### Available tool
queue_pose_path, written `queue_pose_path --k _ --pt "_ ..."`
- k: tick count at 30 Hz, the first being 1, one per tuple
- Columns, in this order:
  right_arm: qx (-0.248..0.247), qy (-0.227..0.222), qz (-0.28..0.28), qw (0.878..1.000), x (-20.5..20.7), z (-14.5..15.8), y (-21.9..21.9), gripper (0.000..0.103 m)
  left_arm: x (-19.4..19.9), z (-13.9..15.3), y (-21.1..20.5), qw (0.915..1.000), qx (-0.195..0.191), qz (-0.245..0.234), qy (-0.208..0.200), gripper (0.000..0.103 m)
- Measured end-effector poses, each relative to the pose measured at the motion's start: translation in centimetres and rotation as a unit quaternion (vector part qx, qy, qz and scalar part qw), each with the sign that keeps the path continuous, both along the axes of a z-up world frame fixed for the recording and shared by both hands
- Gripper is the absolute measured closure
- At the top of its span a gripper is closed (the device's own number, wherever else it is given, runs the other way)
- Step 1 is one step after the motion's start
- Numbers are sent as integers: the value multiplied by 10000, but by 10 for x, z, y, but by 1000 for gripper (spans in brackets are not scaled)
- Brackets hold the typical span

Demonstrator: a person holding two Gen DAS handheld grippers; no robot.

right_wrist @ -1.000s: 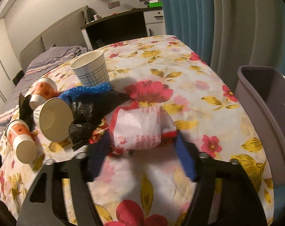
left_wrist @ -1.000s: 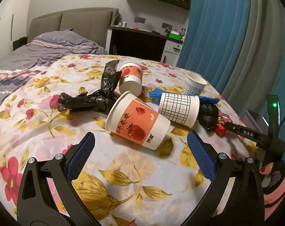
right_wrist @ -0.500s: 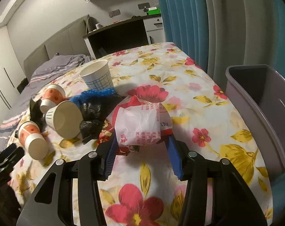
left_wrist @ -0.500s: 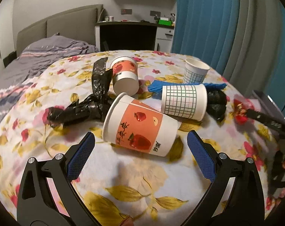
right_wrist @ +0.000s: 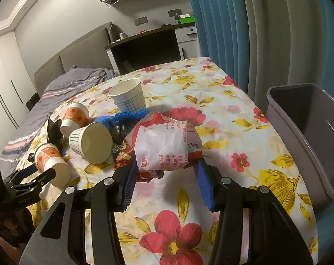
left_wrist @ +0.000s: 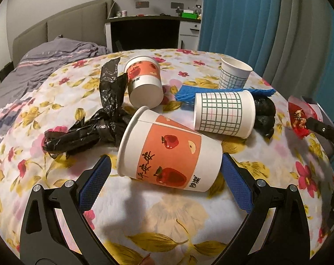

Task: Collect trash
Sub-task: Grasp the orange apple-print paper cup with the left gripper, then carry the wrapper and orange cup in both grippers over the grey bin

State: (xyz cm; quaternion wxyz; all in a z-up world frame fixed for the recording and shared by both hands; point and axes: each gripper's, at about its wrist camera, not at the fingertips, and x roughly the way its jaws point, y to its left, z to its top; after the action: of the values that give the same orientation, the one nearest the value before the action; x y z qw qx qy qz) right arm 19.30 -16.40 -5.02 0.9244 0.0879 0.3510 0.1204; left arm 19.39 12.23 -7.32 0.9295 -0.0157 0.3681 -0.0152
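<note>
My right gripper [right_wrist: 167, 172] is shut on a crumpled red and white snack wrapper [right_wrist: 164, 148] and holds it above the flowered bedspread. A grey bin [right_wrist: 308, 137] stands to its right beside the bed. My left gripper [left_wrist: 164, 172] is open, its blue pads on either side of a fallen orange apple-print paper cup [left_wrist: 169, 156], apart from it. Behind lie a second orange cup [left_wrist: 145, 84], a green-grid cup [left_wrist: 224, 114] on its side, an upright grid cup [left_wrist: 234, 72], a black plastic bag [left_wrist: 94, 123] and blue netting [left_wrist: 211, 91].
The bed [left_wrist: 56, 101] carries the trash under a flowered cover. A dark desk [left_wrist: 145, 33] and blue curtains [left_wrist: 244, 22] stand behind. The right gripper's arm [left_wrist: 321, 130] shows at the right edge of the left wrist view.
The right gripper closed on the wrapper and lifted it up off the bedspread. The left gripper moved forward until its pads flank the near orange cup.
</note>
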Motion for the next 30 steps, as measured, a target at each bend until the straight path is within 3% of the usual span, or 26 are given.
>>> queue_pose_path --k 5,11,17,30 --pt "15 -35 7 10000 -5 3 1 54 7 -3 1 9998 -89 -143 139 14" --pt "17 -68 22 10000 -9 6 3 54 8 -5 3 9993 -215 -223 186 16" --pt "12 -118 15 9999 -12 9 2 54 -1 0 0 9995 -172 -260 -38 17" --pt "120 -315 15 9994 -31 19 -12 54 -33 37 -27 9965 -492 -383 -550 17"
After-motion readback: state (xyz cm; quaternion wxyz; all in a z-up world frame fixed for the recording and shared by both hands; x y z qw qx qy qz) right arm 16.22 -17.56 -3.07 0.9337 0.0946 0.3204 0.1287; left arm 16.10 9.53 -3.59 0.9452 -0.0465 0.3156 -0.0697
